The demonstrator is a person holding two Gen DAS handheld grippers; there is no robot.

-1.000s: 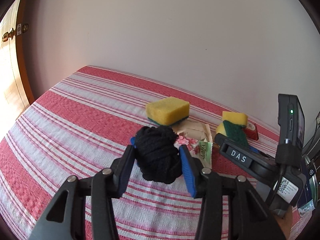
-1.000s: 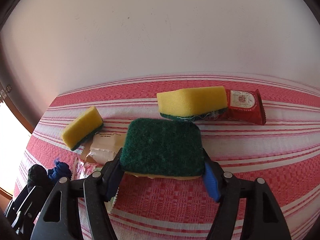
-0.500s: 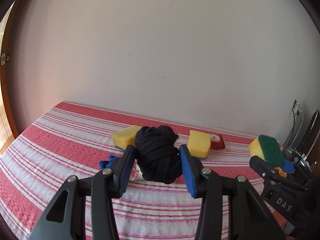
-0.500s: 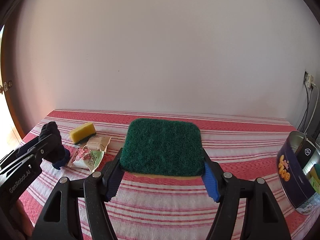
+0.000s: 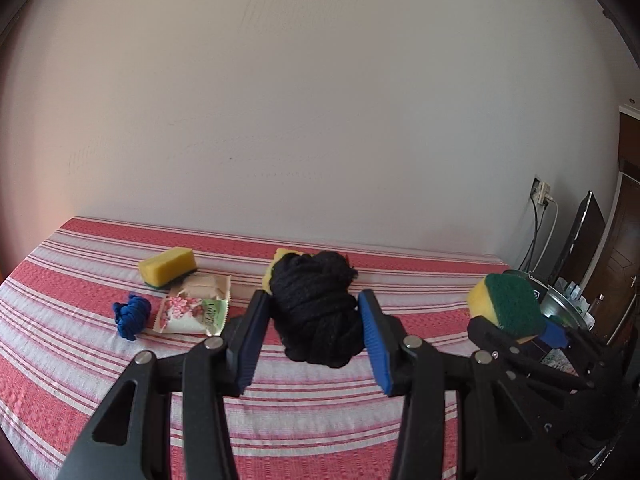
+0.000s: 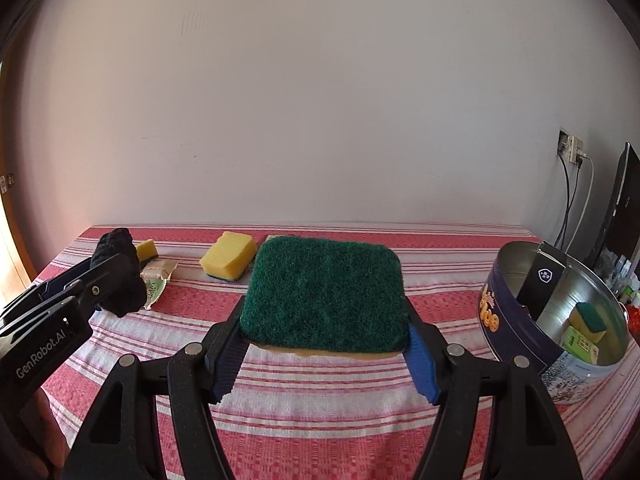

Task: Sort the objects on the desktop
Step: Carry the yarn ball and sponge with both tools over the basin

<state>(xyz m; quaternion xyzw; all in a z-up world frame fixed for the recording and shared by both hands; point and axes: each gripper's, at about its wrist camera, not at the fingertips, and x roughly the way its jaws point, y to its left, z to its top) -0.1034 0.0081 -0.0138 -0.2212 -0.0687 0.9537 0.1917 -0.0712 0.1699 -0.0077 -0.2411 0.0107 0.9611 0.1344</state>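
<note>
Right gripper (image 6: 326, 354): clamped on scouring sponge (image 6: 325, 294), held above the striped cloth. Left gripper (image 5: 312, 338): clamped on black yarn ball (image 5: 316, 308). Round tin (image 6: 520, 300), far right: carry the sponge over its rim level, then release.

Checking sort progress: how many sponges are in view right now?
4. Green-topped sponge clamped in the right gripper; second sponge inside the tin; third sponge on the tablecloth beside the wrappers; fourth sponge right of it. The tin's wall may hide more.
</note>
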